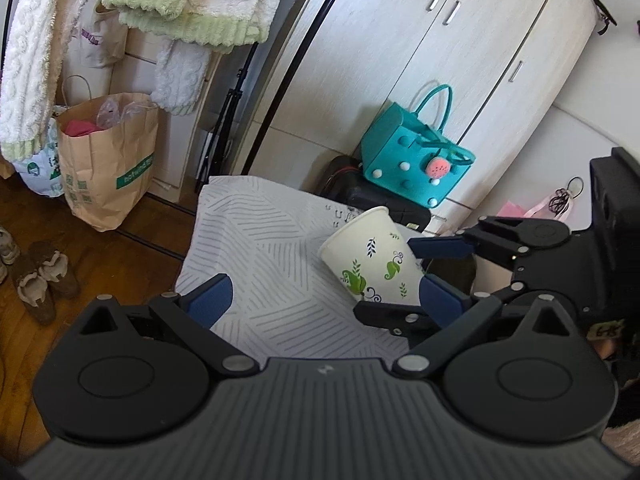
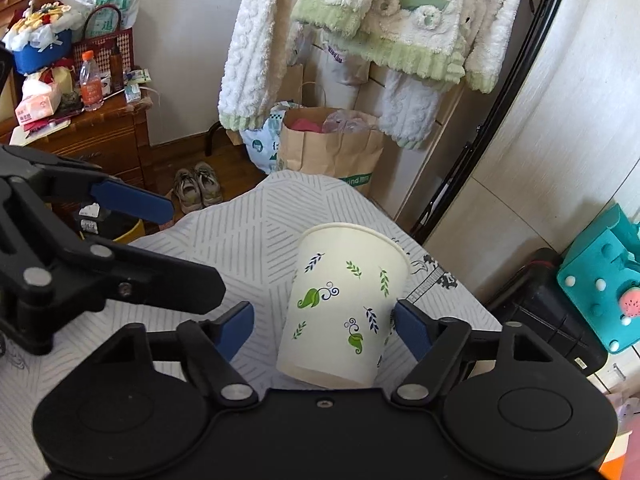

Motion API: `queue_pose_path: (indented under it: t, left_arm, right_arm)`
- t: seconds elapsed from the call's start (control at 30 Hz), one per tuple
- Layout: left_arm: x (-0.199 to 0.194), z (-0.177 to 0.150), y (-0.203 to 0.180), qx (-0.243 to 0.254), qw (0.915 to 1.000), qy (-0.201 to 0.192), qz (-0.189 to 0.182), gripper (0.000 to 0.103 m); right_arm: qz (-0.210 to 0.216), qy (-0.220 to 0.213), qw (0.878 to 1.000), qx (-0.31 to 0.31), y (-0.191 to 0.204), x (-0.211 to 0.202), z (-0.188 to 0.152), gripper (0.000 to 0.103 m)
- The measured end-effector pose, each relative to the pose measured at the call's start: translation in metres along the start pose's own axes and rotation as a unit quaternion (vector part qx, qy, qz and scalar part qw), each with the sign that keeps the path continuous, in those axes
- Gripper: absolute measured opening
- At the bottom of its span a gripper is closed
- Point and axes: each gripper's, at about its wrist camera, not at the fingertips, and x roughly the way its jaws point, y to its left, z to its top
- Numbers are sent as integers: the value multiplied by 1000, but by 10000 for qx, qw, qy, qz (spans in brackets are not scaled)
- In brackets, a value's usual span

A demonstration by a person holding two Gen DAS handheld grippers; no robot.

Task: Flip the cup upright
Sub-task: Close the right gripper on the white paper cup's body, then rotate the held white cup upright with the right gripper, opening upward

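Observation:
A white paper cup with green and blue leaf prints lies tilted on the grey-patterned cloth, its rim away from the right wrist camera. My right gripper is open around the cup's lower body; its right finger touches the cup, while the left finger stands clear. In the left wrist view the cup sits between the right gripper's blue fingers. My left gripper is open and empty, to the cup's left above the cloth.
A teal bag rests on a black case by the white wardrobe. A brown paper bag, shoes and hanging fleece clothes stand beyond the table. A cluttered wooden cabinet is at left.

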Motion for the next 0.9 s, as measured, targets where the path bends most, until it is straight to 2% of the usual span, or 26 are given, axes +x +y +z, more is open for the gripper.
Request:
queue_pose_path:
  t: [0.1,0.17,0.33,0.57,0.7,0.9]
  left_arm:
    - [2,-1,-1,25,9999,-67,-138,96]
    - [4,-1,-1,-27,9997,-17,-236,92]
    - [4,-4,0,-224,9987,88,-454,92]
    - [-17,-9,-14,-40,9990,140,-433,92]
    - [-38,-20,-22,-10,9989,123,-444,92]
    - [-62,-41,-35,-117,9971,222,-717,92]
  right_arm:
    - [-111,39,9999,-99,1,3,1,74]
    - [-194,66,9996,-180,2,5,2,67]
    - [-178,50,9997,-156,3,1,2,66]
    - [-128,-46,9998,-168,14,-23,-4,66]
    - [128,-125,9998,9,18,-44,-13,66]
    - [82,-202,9998,48,28,-76,-38,66]
